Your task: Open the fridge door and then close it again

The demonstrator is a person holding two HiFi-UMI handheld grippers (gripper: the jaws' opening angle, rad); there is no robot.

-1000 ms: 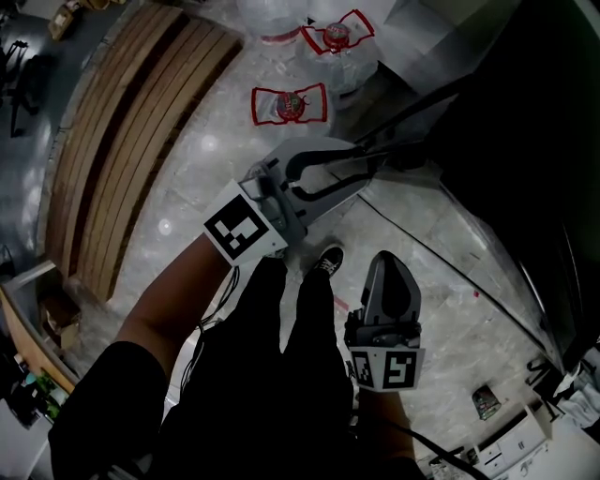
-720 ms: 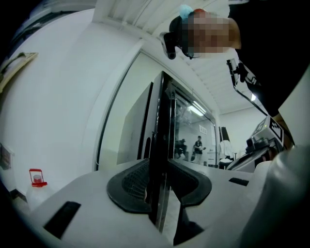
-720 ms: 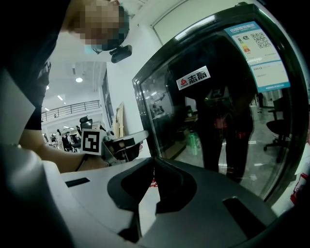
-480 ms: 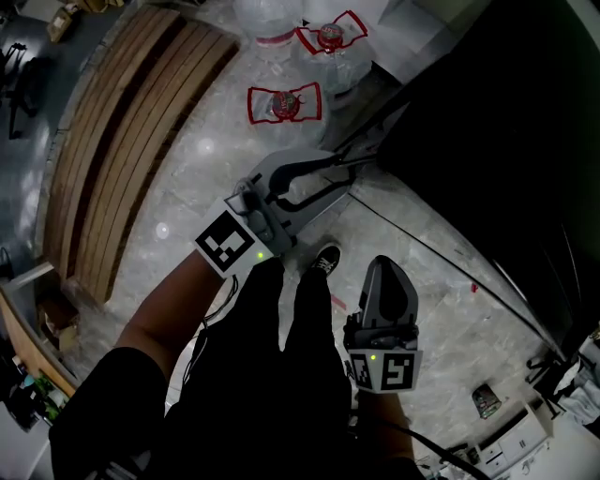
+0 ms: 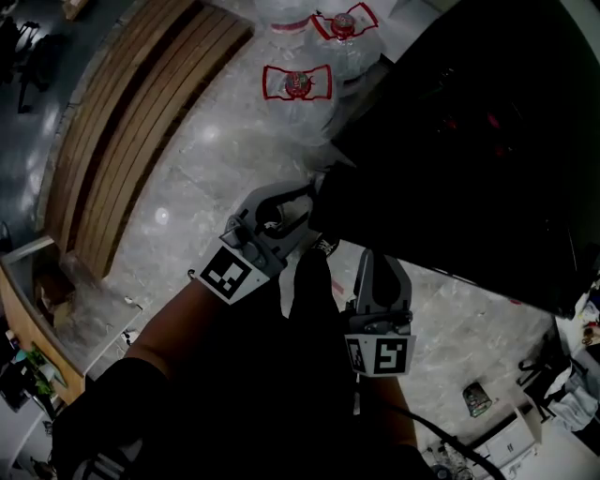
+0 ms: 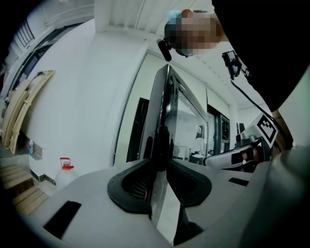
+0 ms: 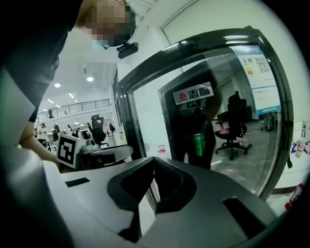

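The fridge door [image 5: 469, 150] is a dark glass panel that fills the upper right of the head view. In the left gripper view the door [image 6: 167, 106] shows edge-on, and its free edge runs between the jaws of my left gripper [image 6: 162, 167]. Seen from the head, the left gripper [image 5: 307, 202] clamps that edge. My right gripper [image 5: 380, 261] hangs shut and empty just below the door, beside the person's legs. The right gripper [image 7: 154, 162] faces the glass door [image 7: 218, 116], with a green can [image 7: 198, 144] visible behind the glass.
Two large water bottles with red handles [image 5: 297, 84] [image 5: 342, 23] stand on the marble floor beyond the door. A slatted wooden pallet [image 5: 131, 112] lies at the left. Boxes and cables [image 5: 497, 422] sit at the lower right. The person's shoe [image 5: 326, 246] is under the door's corner.
The door has swung round from a thin edge-on line to a broad panel over the upper right. My left gripper came toward the person with it. The right gripper shifted slightly.
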